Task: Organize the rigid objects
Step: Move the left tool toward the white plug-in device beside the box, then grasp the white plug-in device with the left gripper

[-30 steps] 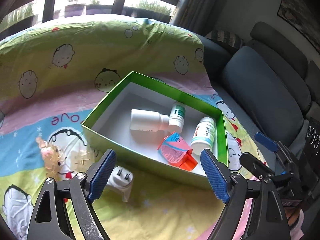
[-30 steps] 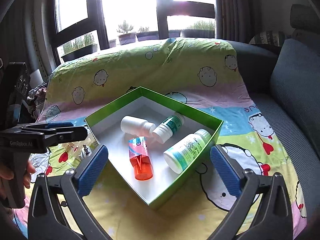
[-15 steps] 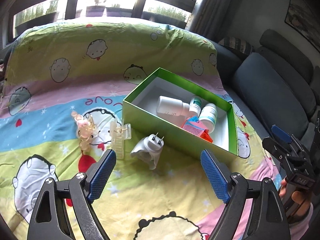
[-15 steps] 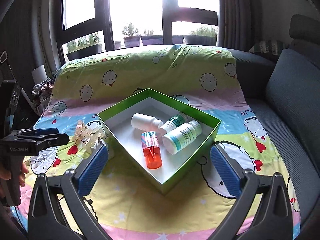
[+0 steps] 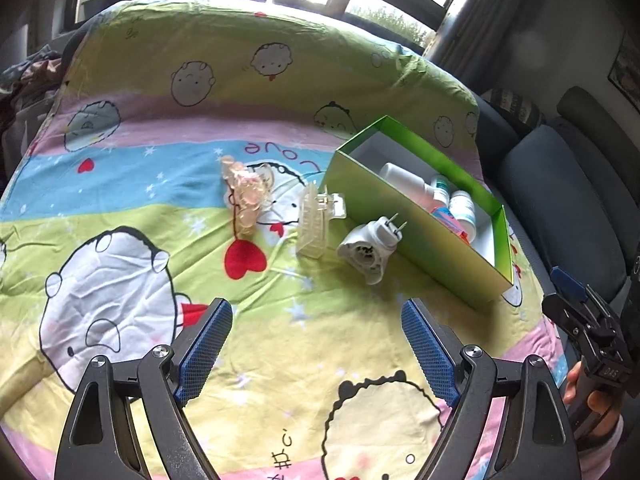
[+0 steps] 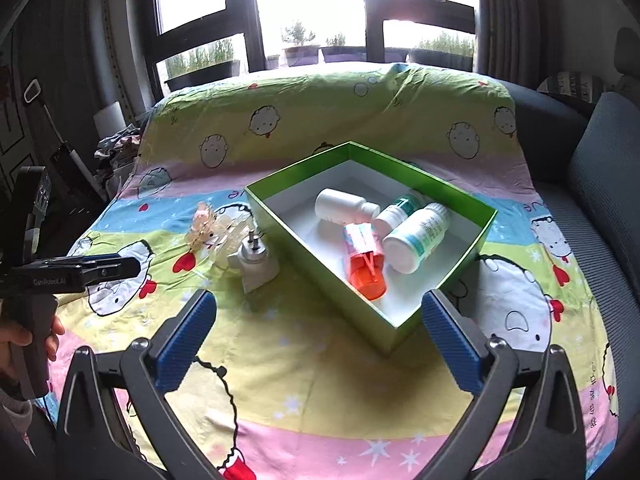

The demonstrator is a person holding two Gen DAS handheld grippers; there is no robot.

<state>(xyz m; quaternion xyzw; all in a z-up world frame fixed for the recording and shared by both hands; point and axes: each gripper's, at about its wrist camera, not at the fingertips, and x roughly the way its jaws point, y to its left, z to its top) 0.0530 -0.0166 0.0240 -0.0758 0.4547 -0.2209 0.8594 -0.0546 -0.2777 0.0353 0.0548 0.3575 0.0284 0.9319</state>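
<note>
Black claw [image 5: 316,346], blue ribbed pads [image 5: 206,346], possibly pink sleeve [image 5: 600,446]

From the left wrist, the near wall of the green cardboard box [image 5: 416,216] hides most of the white plastic bottles [image 5: 404,184] and the orange-capped tube [image 5: 450,218]; their label print is too small to read, and the person's hand [image 5: 592,396] is cut off at the right edge

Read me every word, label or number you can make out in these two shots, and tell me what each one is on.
"GenRobot.AI": side of the left gripper, seen from the right wrist.
"Love": printed on the cartoon bedsheet, upside down in the left wrist view.
"045", uncertain: small tag on the right gripper.
Labels on the green-and-white medicine bottle and the orange-capped tube in the green box: too small to read.
</note>
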